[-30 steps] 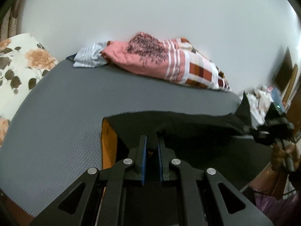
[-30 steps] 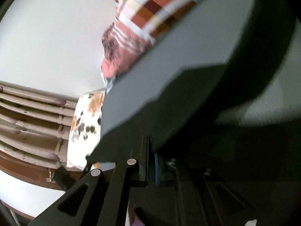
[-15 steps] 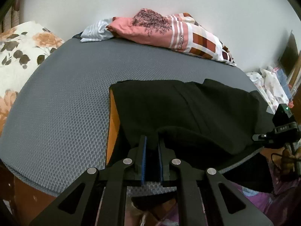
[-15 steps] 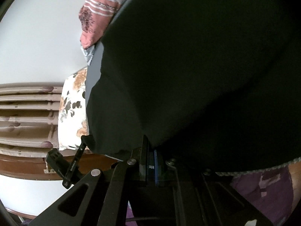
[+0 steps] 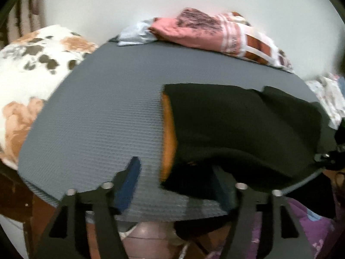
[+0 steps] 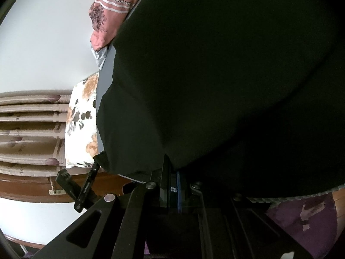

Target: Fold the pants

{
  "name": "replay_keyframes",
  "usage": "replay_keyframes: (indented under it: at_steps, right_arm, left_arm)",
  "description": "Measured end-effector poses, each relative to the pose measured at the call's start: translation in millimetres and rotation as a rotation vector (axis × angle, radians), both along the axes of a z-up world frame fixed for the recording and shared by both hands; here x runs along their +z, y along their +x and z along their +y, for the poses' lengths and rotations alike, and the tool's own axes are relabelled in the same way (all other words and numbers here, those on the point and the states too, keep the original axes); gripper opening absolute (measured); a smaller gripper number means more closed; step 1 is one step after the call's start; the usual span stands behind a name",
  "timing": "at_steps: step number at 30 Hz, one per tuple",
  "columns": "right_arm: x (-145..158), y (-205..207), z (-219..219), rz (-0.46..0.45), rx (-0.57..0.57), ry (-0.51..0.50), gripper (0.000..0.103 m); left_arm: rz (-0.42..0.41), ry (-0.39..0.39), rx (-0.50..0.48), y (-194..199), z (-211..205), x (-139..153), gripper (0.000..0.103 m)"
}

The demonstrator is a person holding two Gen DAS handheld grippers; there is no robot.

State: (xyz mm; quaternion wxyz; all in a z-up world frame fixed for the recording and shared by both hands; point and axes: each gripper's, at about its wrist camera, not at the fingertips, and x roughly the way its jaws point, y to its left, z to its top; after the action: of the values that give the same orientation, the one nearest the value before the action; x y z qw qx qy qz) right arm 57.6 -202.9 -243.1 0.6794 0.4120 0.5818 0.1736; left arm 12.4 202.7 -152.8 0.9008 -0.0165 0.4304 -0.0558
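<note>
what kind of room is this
Most likely a bedroom: a floral pillow at the end of a grey padded surface, with folded pink bedding against the wall and black pants laid out for folding.

The left gripper (image 5: pixel 179 172), clamped on the black pants (image 5: pixel 237 129) a second ago, has just been opening, its jaws now spread wide with the cloth's near-left corner lying loose between them. The pants, held in the air a second ago, have come down flat on the grey mat (image 5: pixel 103 112) along its near edge, their orange lining (image 5: pixel 168 133) showing at the left side. In the right wrist view the dark cloth (image 6: pixel 215 75) now fills most of the picture.
</note>
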Motion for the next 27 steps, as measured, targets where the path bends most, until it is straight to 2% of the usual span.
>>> replay_keyframes:
  at_steps: [2, 5, 7, 10, 14, 16, 18, 20, 22, 23, 24, 26, 27]
  right_arm:
    - [-2, 1, 2, -0.004, 0.008, 0.002, 0.006]
    - [-3, 0, 3, -0.011, 0.014, 0.006, 0.006]
    - [-4, -1, 2, -0.015, 0.015, 0.007, 0.006]
    - [-4, -2, 2, -0.01, 0.006, 0.023, 0.005]
    - [-4, -2, 4, -0.016, 0.01, 0.027, 0.006]
    - [-4, -2, 5, -0.018, 0.008, 0.031, 0.006]
    - [-5, -2, 5, -0.019, 0.006, 0.036, 0.006]
    - [-7, -3, 4, -0.02, 0.002, 0.044, 0.006]
    - [-8, -3, 4, -0.02, -0.004, 0.056, 0.006]
    - [-9, -2, 4, -0.02, -0.006, 0.06, 0.006]
    - [-10, -2, 4, -0.022, -0.007, 0.065, 0.006]
    - [-10, -2, 5, -0.028, -0.004, 0.067, 0.006]
    - [-10, -2, 5, -0.033, -0.002, 0.069, 0.006]
  left_arm:
    - [-0.01, 0.005, 0.012, -1, 5, 1, 0.074]
    - [-0.024, 0.091, 0.073, -1, 9, 3, 0.078]
    - [-0.02, 0.1, 0.088, -2, 14, 3, 0.078]
    - [-0.038, 0.142, 0.175, -5, 30, 10, 0.078]
    - [-0.113, 0.018, 0.21, -8, 47, 38, 0.078]
    - [-0.148, -0.052, 0.166, -6, 36, 59, 0.078]
    - [-0.145, -0.142, 0.055, 1, 11, 70, 0.078]
    - [-0.098, -0.194, -0.046, 10, -17, 68, 0.078]
    - [-0.013, -0.242, -0.173, 21, -55, 56, 0.078]
    - [0.023, -0.241, -0.221, 25, -70, 48, 0.078]
    - [0.073, -0.204, -0.289, 29, -91, 35, 0.078]
    - [0.131, -0.135, -0.338, 32, -110, 17, 0.078]
    - [0.196, -0.122, -0.368, 36, -118, 2, 0.078]
